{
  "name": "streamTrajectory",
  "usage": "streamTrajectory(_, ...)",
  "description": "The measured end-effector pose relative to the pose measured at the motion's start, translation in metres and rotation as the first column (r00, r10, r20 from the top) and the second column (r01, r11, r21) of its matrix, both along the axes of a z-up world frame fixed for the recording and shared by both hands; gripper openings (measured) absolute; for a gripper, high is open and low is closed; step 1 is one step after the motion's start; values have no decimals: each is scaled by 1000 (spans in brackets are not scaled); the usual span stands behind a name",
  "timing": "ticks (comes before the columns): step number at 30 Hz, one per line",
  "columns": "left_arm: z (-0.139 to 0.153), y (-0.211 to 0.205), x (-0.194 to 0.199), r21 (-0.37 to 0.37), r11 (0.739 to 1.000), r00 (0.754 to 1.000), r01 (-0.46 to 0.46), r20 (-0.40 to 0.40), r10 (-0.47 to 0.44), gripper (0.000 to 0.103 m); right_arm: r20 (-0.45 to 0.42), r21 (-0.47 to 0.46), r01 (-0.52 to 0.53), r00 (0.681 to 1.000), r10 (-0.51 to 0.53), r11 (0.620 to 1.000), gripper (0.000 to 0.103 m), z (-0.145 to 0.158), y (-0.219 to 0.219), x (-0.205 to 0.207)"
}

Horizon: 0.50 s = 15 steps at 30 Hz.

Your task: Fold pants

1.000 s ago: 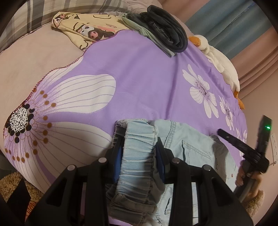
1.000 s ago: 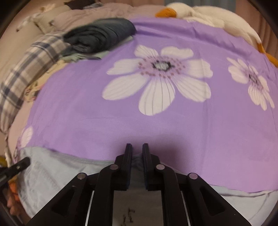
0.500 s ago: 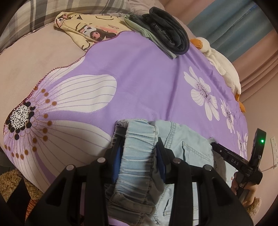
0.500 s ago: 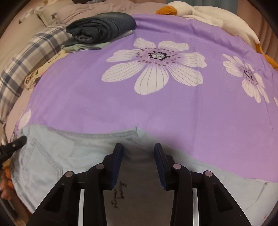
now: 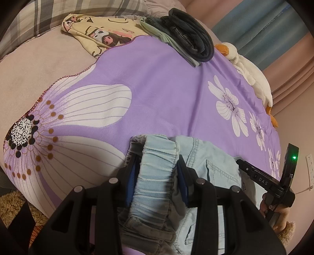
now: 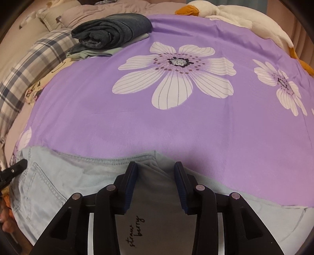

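Light blue denim pants lie bunched at the near edge of a purple flowered blanket. My left gripper is shut on their gathered elastic waistband, which fills the gap between the blue pads. In the right wrist view the pants spread flat, back pocket at left. My right gripper hovers over the crotch seam with its jaws apart; fabric lies beneath them and the pads do not press it. The right gripper's body, with a green light, shows at the left view's right edge.
A folded pile of dark jeans sits at the blanket's far end, next to a yellow cartoon-print cloth and a plaid pillow. A white plush duck lies along the right side. A shaggy rug is below the bed's left edge.
The right gripper's jaws went from nearly shut to apart, and it sank closer over the pants. The left gripper kept its hold on the waistband and stayed put.
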<state>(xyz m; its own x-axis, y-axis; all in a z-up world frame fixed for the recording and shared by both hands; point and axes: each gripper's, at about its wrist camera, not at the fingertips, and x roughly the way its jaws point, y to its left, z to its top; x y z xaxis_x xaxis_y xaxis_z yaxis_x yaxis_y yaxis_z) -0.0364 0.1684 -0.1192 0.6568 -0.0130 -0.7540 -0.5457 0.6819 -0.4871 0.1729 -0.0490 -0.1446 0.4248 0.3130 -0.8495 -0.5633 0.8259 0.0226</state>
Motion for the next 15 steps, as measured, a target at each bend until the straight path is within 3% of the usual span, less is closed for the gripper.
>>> streamTrajectory(5,6,0,1,-1,1000,1000,-10,-7,10,38,6,2,2,1000,-2,1000,39,1,-1,0)
streamTrajectory(9,30,-6,-5,39,999,1000,-25,8,25,41,-16,59,12,1000,-11,998,39,7,-10,3)
streamTrajectory(11,45,-12,-9,66,997,999,-30,38,27,59,-17,101,38,999,-37,994,40,16,-21,5)
streamTrajectory(12,53,-17,-12,82,996,998,-32,55,28,63,-3,112,49,999,-49,992,40,22,-26,4)
streamTrajectory(15,70,-32,-13,93,996,995,-9,98,0,71,59,120,92,993,-99,989,58,43,-48,-2)
